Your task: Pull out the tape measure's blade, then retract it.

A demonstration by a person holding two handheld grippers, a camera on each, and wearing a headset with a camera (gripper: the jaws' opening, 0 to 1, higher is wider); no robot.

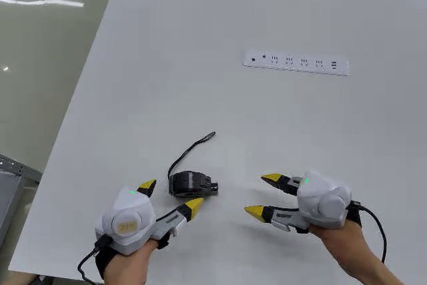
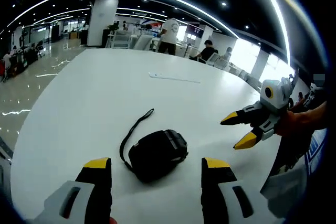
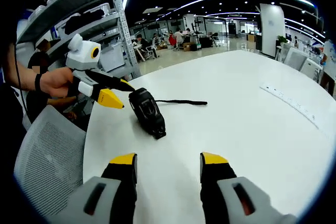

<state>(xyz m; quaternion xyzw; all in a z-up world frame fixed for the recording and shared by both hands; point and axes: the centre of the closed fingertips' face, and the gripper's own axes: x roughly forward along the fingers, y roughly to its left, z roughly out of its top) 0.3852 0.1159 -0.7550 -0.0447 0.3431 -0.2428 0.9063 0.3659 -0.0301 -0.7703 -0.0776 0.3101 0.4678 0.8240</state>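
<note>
Head view: a white table (image 1: 200, 45) borders a glossy floor (image 1: 40, 65) on the left. On the table lie one power strip (image 1: 295, 62), far off, and one black tape measure (image 1: 192, 183) near the front edge, its strap (image 1: 193, 146) curling away. There are two grippers. The left gripper (image 1: 171, 193) has its jaws spread wide, empty, with the tape measure just beyond their tips. The right gripper (image 1: 263, 195), near the tape measure's right, is likewise wide and empty.

Left gripper view: the tape measure lies just ahead, between the spread jaws. Behind it is an open office with ceiling light strips (image 2: 173, 1).

Right gripper view: one shelving rack (image 3: 100, 19) and one mesh chair (image 3: 47, 150) stand beside the table.
</note>
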